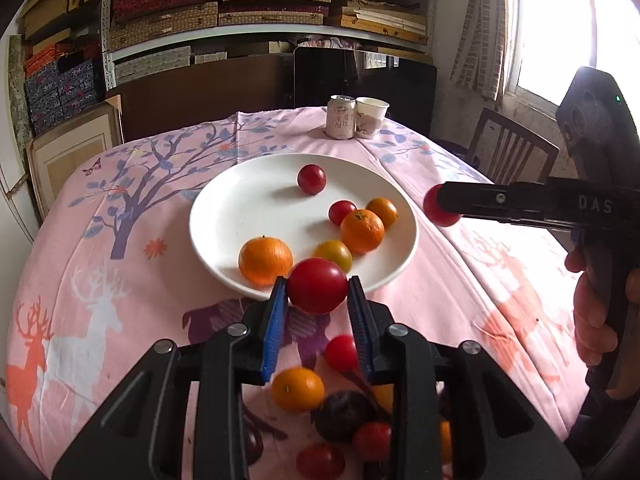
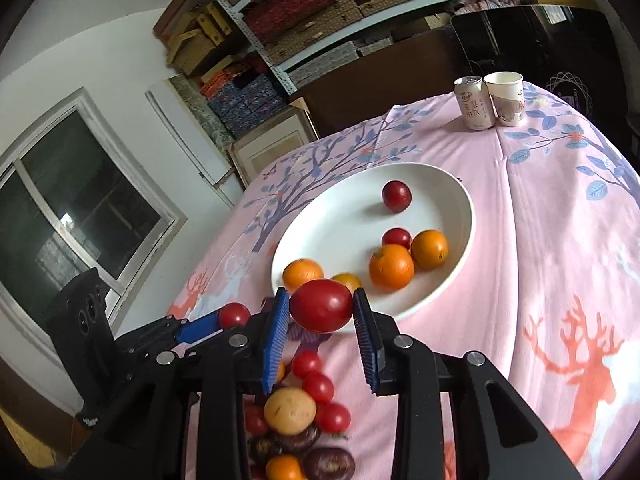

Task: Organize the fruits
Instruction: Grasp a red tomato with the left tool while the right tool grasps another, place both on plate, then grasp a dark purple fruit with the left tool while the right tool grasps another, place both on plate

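We saw each tool, left [image 1: 317, 294] and right [image 2: 321, 312], clamped on a red tomato [image 1: 317, 286] above the counter [image 1: 460, 264], near the plate [image 1: 224, 216], presumably for dropping there.

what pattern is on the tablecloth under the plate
The pink tablecloth carries orange and white deer and purple-blue leafy trees, clearest in the left wrist view.
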